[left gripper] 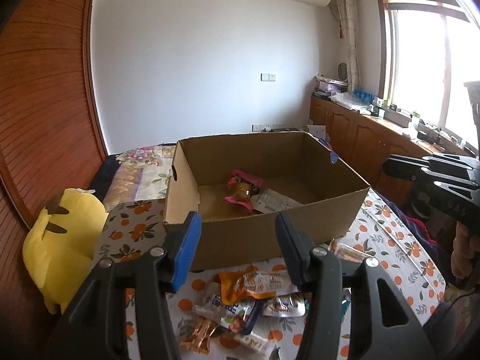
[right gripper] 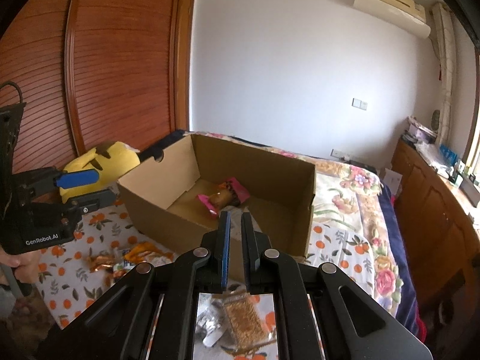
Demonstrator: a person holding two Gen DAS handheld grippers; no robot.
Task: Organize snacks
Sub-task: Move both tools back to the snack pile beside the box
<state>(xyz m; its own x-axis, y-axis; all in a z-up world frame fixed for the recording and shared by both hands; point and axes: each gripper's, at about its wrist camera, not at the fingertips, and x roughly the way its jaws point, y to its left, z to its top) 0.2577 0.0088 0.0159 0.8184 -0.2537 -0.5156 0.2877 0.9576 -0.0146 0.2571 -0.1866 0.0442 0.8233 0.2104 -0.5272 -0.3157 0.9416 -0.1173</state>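
An open cardboard box (left gripper: 300,228) stands on a bed with an orange-print cloth. Inside lie a pink snack pack (left gripper: 243,187) and a pale wrapper (left gripper: 274,201); the box (right gripper: 168,219) and the pink pack (right gripper: 223,196) also show in the right wrist view. Several loose snack packs (left gripper: 255,297) lie on the cloth in front of the box. My left gripper (left gripper: 238,249) is open and empty, above these packs, near the box's front wall. My right gripper (right gripper: 235,234) is nearly shut with nothing visible between its fingers, over the box's near edge. A gold-brown snack (right gripper: 243,318) lies below it.
A yellow plush toy (left gripper: 63,249) sits left of the box. A wooden louvred wardrobe (left gripper: 39,105) stands on the left. Wooden cabinets (left gripper: 369,141) with clutter run under the window on the right. A floral bedspread (right gripper: 354,198) lies beyond the box.
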